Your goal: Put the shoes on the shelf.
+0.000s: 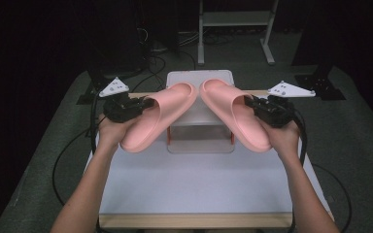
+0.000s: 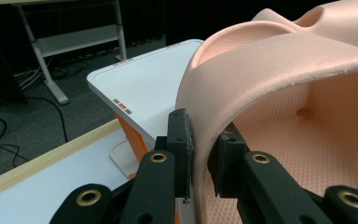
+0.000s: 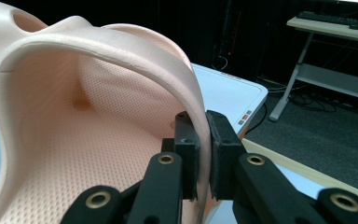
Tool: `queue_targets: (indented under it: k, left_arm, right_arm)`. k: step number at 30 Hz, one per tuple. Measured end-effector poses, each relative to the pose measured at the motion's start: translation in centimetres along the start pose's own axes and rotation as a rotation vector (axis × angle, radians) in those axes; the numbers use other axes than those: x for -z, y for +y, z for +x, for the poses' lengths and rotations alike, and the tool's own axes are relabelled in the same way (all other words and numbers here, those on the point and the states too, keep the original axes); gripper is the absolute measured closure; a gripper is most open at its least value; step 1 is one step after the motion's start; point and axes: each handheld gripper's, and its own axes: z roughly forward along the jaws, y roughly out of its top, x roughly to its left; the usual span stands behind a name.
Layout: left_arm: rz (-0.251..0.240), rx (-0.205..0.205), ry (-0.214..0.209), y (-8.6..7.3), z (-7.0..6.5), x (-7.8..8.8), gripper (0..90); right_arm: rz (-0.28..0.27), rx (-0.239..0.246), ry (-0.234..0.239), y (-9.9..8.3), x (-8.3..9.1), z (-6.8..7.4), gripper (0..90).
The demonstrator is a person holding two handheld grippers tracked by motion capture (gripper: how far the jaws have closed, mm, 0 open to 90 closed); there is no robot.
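Observation:
Two pink foam slippers hang in the air over the white table (image 1: 194, 189). My left gripper (image 1: 143, 103) is shut on the strap edge of the left slipper (image 1: 158, 114); in the left gripper view the jaws pinch that strap (image 2: 261, 60) at the left gripper (image 2: 204, 156). On the other side, my right gripper (image 1: 253, 103) is shut on the strap edge of the right slipper (image 1: 233, 114), and the right gripper view has the right gripper (image 3: 203, 151) clamped on the strap (image 3: 121, 51). Their toes nearly meet above the white shelf stand (image 1: 201, 80).
The white shelf stand (image 2: 140, 79) with orange sides stands at the table's far middle, under the slippers. Behind the table stand a metal desk frame (image 1: 235, 29) and cables on grey carpet. A desk with a keyboard (image 3: 335, 21) is at the right.

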Motion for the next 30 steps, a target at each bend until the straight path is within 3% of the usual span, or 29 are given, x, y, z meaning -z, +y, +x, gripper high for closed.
queue_targets:
  k: [24,30]
  left_arm:
    - [0.021,0.03,0.041,1.3,1.8,-2.0,79.2]
    - [0.031,0.037,0.051,1.6,2.1,-2.7,79.3]
  right_arm:
    - [0.043,0.014,-0.001,1.5,-2.9,-1.6,83.2]
    - [0.046,-0.006,-0.003,1.4,-3.5,-2.0,83.1]
